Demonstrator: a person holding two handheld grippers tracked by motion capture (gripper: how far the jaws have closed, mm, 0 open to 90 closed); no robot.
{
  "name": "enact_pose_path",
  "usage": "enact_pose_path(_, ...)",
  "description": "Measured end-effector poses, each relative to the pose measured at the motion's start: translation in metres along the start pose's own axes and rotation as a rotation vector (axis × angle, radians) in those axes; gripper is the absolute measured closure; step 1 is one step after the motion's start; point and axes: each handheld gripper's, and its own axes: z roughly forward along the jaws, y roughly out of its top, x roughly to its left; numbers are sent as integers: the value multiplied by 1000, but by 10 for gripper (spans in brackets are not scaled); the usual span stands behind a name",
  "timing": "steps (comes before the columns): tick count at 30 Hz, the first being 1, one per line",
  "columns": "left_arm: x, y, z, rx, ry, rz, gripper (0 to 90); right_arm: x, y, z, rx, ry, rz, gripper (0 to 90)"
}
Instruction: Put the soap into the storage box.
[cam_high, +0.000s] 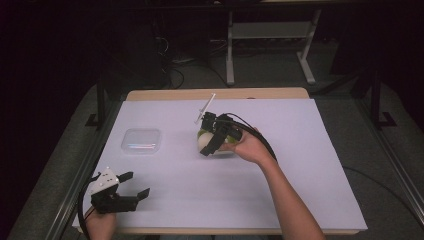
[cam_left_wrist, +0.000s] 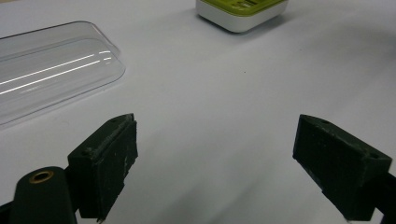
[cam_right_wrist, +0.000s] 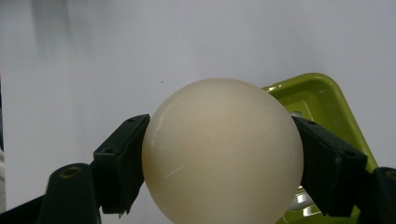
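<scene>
A dark room surrounds a table (cam_high: 300, 200) covered with a white sheet; behind it, at the top of the high view, stand the pale legs of a desk frame (cam_high: 270, 45) on a grey floor with loose cables.

Just right of centre in the high view, the right gripper (cam_high: 206, 145) is held by a hand (cam_high: 247, 146) whose forearm enters from the lower right of the frame. Its jaws are clamped on a cream ball (cam_high: 204, 142). In the right gripper view the ball (cam_right_wrist: 223, 151) sits in the lower middle of the frame, pressed between both black jaws, one touching each side. Behind it, at the right edge of that frame, lies a green tray (cam_right_wrist: 327, 100) with a raised rim; whether the ball touches the tray cannot be told. In the high view the tray (cam_high: 226, 152) shows as a pale shape under the gripper.

The left gripper (cam_high: 138, 184) rests in the lower left of the high view, near the table's front edge, jaws spread wide with nothing between them. The left gripper view shows its two jaws far apart at the bottom corners over bare white sheet.

A clear lid (cam_high: 141, 141) lies flat on the sheet left of centre in the high view, well apart from the ball. In the left gripper view the lid (cam_left_wrist: 51, 70) is at upper left and the tray (cam_left_wrist: 240, 14), white-sided with a green top, at the upper edge
</scene>
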Motion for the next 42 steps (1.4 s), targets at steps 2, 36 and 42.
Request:
enact_pose_path(2,0,0,0,0,0,-3,130,-3,1,-1,-1,-10,10,231)
enact_pose_path(36,0,0,0,-8,4,0,130,-46,-14,15,-6,-38,126,230)
enact_pose_path(42,0,0,0,-9,4,-3,130,-50,-16,16,-6,-44,143,230)
